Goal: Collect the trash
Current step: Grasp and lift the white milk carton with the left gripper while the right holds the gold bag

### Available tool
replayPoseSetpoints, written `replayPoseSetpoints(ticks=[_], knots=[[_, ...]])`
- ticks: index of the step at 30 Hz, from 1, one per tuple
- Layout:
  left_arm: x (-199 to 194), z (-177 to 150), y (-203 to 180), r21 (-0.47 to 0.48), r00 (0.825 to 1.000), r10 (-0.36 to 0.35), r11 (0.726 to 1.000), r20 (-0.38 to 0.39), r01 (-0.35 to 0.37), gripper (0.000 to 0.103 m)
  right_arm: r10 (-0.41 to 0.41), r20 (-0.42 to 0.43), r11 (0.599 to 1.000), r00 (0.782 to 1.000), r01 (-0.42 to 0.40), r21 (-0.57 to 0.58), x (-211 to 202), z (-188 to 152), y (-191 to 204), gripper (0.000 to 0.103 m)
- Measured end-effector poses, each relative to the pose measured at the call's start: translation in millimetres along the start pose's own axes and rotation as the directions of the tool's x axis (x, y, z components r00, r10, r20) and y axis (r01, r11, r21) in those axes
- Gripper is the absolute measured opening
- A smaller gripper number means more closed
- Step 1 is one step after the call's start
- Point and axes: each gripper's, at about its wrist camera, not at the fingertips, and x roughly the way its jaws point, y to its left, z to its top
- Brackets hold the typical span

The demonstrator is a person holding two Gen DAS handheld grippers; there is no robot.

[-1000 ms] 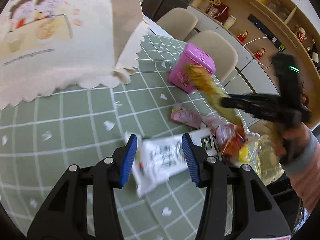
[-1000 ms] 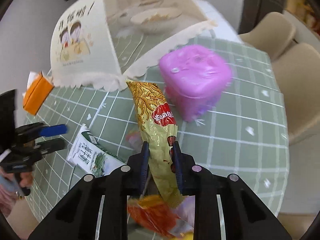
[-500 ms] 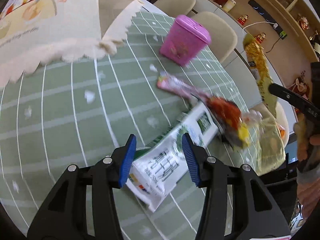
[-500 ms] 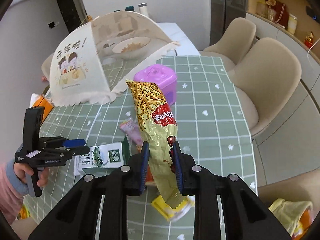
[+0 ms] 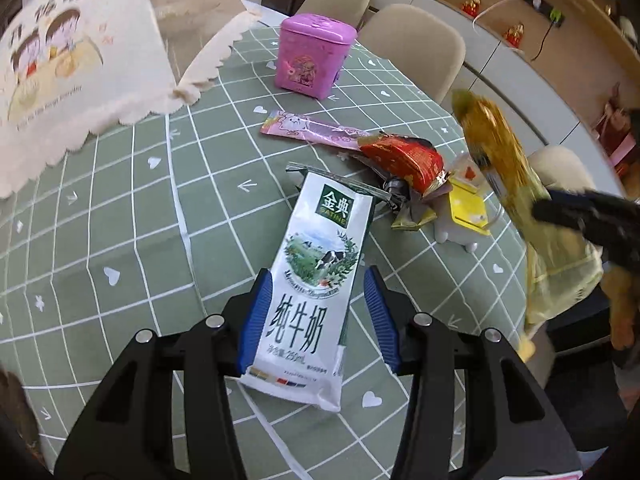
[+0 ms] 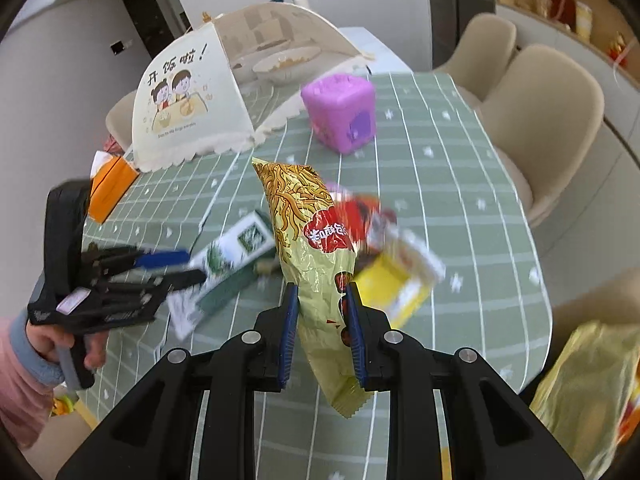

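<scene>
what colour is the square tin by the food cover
Pink-purple square tin, clearest in the left wrist view.

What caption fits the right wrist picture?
Right tool grips a yellow snack bag above a green checked table.

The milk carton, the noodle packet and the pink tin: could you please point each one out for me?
milk carton (image 5: 320,264), left wrist view, on its printed front.
noodle packet (image 6: 308,236), right wrist view, on its middle.
pink tin (image 5: 312,58), left wrist view, on its front side.

A purple box (image 5: 314,56) stands beside a mesh food cover (image 6: 224,92) on the checked tablecloth (image 5: 120,216).
</scene>
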Motion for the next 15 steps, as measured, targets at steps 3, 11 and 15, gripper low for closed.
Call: replayPoseSetpoints(ticks=[3,11,15], knots=[[1.4,3.5,-3.4,-0.027,1.000,-0.012,1.000,0.001,0.012,0.044,0.017,-0.023,0.999,1.000,-0.016,0.030,-0.6,-21.5,-0.2,0.023],[-7.3,0.8,-4.7,-0.052,1.000,-0.004,0.999,0.030,0.005,0.044,0.042,-0.091,0.995,0.995,-0.034,0.095,31.3,-58.2,4.0,0.023],[-20.0,-2.6,13.6,-0.089,0.999,-0.006,0.996,0.043,0.010,0.044,0.050,-0.102,0.996,0.994,-0.042,0.075,48.2,-62.9,14.7,0.033]])
